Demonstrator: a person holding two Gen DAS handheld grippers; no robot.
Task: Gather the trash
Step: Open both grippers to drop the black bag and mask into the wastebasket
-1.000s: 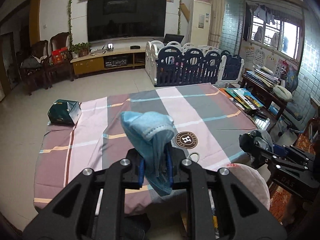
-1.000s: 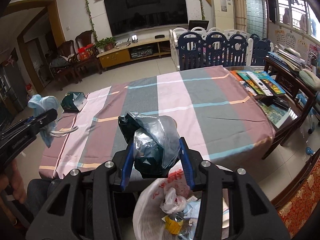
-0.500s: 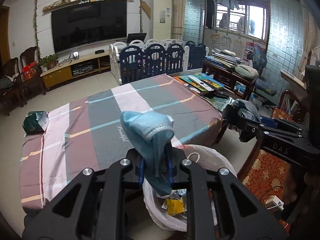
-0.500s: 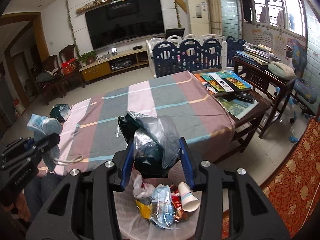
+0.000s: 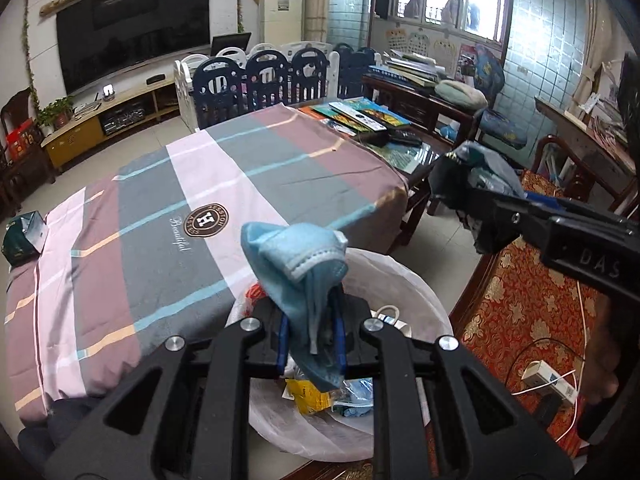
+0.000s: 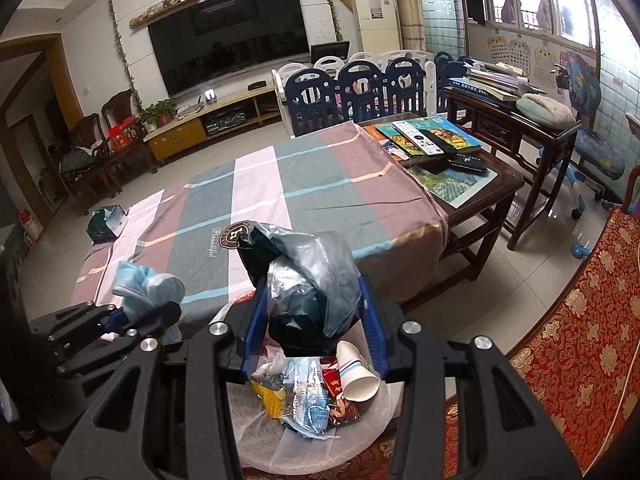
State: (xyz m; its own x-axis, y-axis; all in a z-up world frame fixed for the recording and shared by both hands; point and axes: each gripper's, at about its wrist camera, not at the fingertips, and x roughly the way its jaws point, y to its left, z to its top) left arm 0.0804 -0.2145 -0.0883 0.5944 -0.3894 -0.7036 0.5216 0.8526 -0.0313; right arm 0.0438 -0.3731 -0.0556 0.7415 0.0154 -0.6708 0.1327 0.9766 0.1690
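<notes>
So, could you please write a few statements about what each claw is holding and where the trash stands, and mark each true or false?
1. The left claw is shut on a blue face mask. True.
2. The right claw is empty. False: it grips a crumpled plastic wrapper.
3. The white trash bag already holds a paper cup. True.
4. The green box sits inside the trash bag. False: it lies on the striped tablecloth at the far left corner.
5. The remote controls lie on the striped tablecloth. False: they lie on books beside it.
</notes>
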